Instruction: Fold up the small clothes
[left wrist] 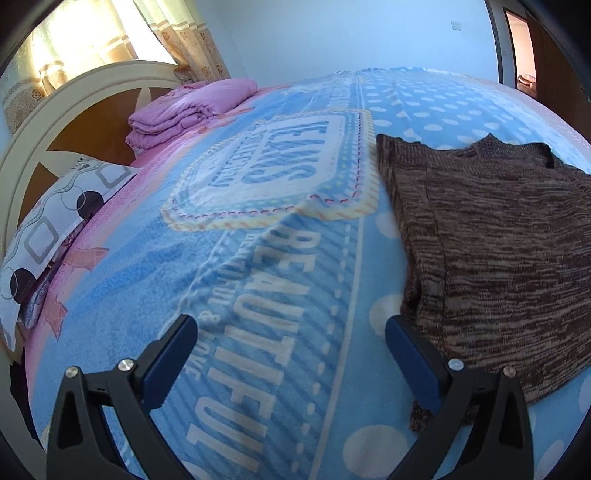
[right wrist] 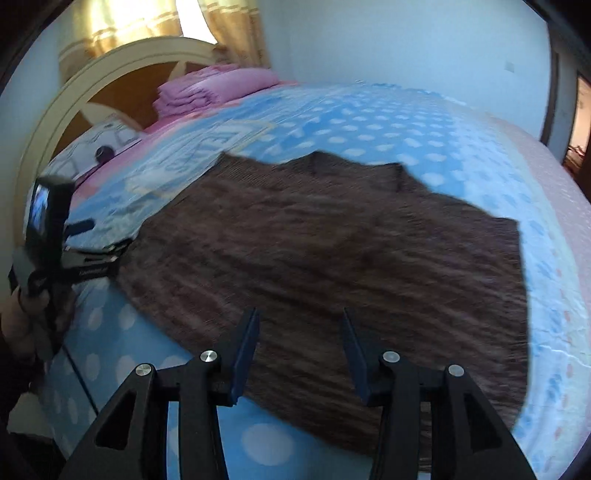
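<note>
I'm looking across a bed (left wrist: pixel 258 258) covered by a blue blanket (left wrist: pixel 129 280) with white dots and large printed letters. At its head stands a curved cream headboard (left wrist: pixel 33 122) with brown wood panels. A folded pink quilt (left wrist: pixel 192 107) sits near that end, and a white pillow (left wrist: pixel 55 218) patterned with dark circles and grey squares lies beside it on a pink sheet (left wrist: pixel 122 206). Behind the headboard, sunlight glows through yellowish patterned curtains (left wrist: pixel 184 40) — very bright at the window. The wall (left wrist: pixel 351 33) is plain and pale, with a small switch plate (left wrist: pixel 457 24). At the far right a dark-framed doorway (left wrist: pixel 517 48) opens — a warm-lit space beyond.
</note>
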